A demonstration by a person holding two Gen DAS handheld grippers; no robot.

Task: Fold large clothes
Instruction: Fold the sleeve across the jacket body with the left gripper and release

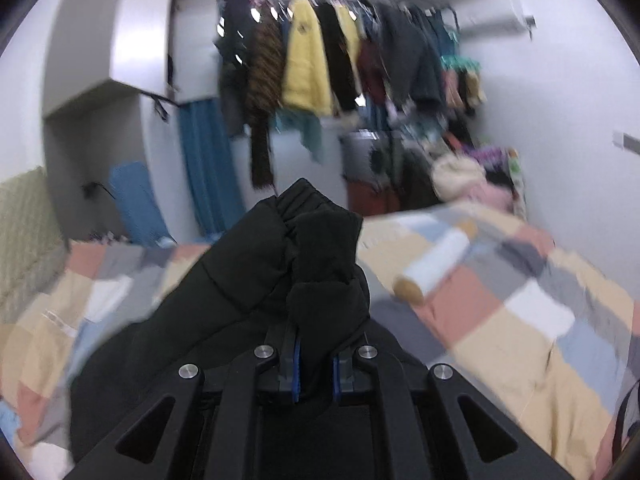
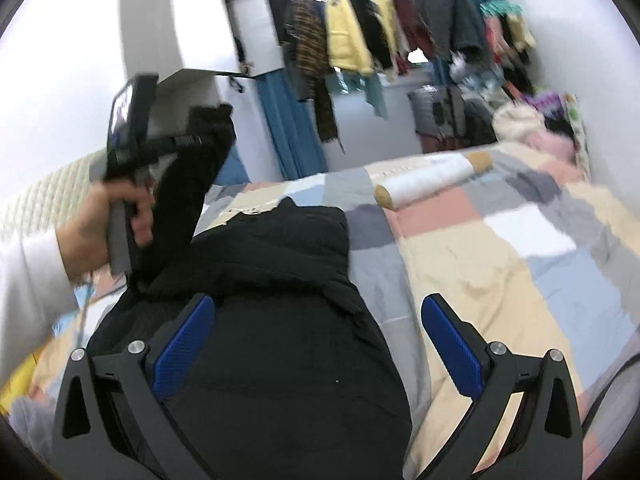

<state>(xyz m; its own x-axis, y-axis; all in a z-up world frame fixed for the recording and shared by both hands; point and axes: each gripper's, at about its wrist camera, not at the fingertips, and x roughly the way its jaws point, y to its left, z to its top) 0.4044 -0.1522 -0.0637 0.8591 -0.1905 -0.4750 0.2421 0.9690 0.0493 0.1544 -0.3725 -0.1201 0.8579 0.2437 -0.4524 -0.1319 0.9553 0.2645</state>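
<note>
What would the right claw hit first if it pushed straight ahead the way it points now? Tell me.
Most likely the black jacket. The right claw stands open above it, pointing forward and somewhat down, with the jacket's dark bulk filling the gap between its fingers. Past that lies the patchwork bedspread. Depth is hard to judge here.

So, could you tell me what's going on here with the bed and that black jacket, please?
A person is folding a black jacket on a patchwork bedspread. The left gripper is shut on a bunched sleeve and holds it lifted above the rest of the jacket. The right gripper is open above the jacket's body, gripping nothing. A white roll lies farther along the bed, and clothes hang on a rail behind.
</note>
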